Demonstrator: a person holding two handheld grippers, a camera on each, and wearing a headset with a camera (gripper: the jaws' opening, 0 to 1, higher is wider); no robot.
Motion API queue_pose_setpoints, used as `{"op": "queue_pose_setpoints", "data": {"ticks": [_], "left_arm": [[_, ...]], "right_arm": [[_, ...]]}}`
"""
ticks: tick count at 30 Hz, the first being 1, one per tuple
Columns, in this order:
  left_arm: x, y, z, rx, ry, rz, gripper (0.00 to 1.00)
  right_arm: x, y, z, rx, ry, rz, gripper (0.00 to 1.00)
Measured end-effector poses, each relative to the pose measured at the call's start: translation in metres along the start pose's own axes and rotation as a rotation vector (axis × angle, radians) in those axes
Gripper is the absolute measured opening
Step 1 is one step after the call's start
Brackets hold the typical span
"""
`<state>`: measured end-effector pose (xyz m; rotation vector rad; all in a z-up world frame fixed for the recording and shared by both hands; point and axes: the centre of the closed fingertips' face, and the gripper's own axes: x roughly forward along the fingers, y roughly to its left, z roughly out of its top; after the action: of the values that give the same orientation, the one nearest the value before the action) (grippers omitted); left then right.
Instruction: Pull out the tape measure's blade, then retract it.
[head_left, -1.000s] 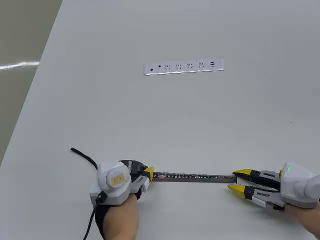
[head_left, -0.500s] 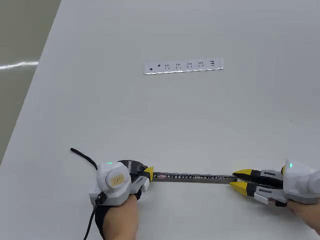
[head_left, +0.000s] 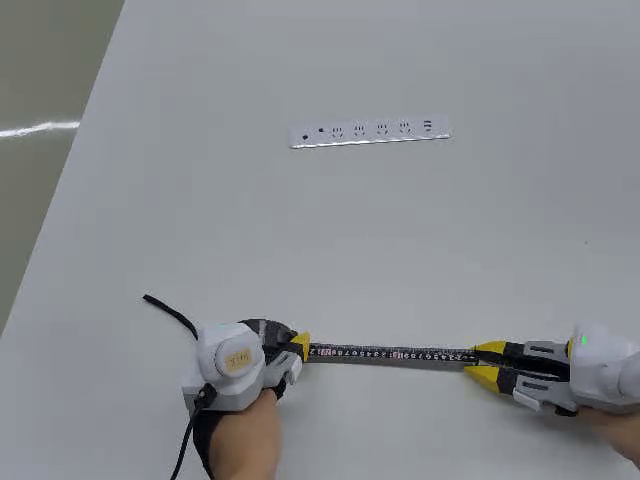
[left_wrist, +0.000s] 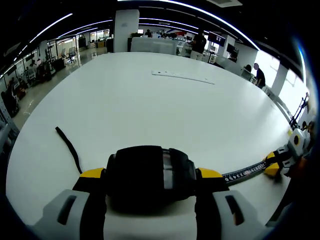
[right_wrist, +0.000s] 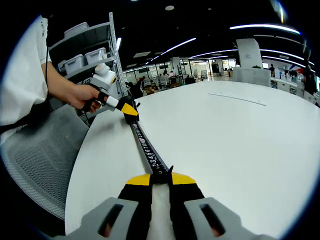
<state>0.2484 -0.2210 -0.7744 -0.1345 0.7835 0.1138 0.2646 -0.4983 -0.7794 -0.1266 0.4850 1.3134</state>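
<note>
Since one second ago, the right tongs (head_left: 481, 361), then spread either side of the blade (head_left: 390, 353) tip, have closed on it. The tip has also shifted slightly to the right, so a little more blade is exposed. Nothing else on the bench (head_left: 300, 220) has moved.

1. Far left: a black strap (head_left: 165, 311) lies loose on the bench, trailing from the case (head_left: 268, 332).
2. Left tongs (left_wrist: 151, 175): clenched across the black case, one yellow tip on each side, holding it just above or on the bench near the front edge.
3. Centre: the blade runs straight from the case mouth to the right, close to the bench surface, with its printed scale facing up.
4. Right tongs: clenched on the blade's end hook. The right gripper view shows the tip pinched between the two yellow jaws.
5. Far side: a white power strip (head_left: 370, 132) lies well apart from the work.

Status: the grip on the tip is established and the pull-out has begun. Extension looks partial, so further travel to the right is probably needed before retraction. A pinch this close to the tip could slip, letting the blade snap back early.
</note>
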Motion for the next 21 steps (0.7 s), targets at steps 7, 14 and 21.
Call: {"op": "queue_pose_setpoints", "data": {"ticks": [7,14,21], "left_arm": [[0.0005,0.0001,-0.0003,0.003,0.000,0.000,0.70],[0.0001,-0.0001,-0.0001,0.004,0.000,-0.001,0.70],[0.0006,0.0002,-0.0006,0.007,0.003,0.000,0.70]], "right_arm": [[0.0002,-0.0007,0.0028,-0.019,-0.010,-0.009,0.10],[0.0008,-0.0011,0.0018,-0.032,-0.009,-0.016,0.10],[0.0003,-0.0010,0.0039,-0.035,-0.013,-0.014,0.10]]}}
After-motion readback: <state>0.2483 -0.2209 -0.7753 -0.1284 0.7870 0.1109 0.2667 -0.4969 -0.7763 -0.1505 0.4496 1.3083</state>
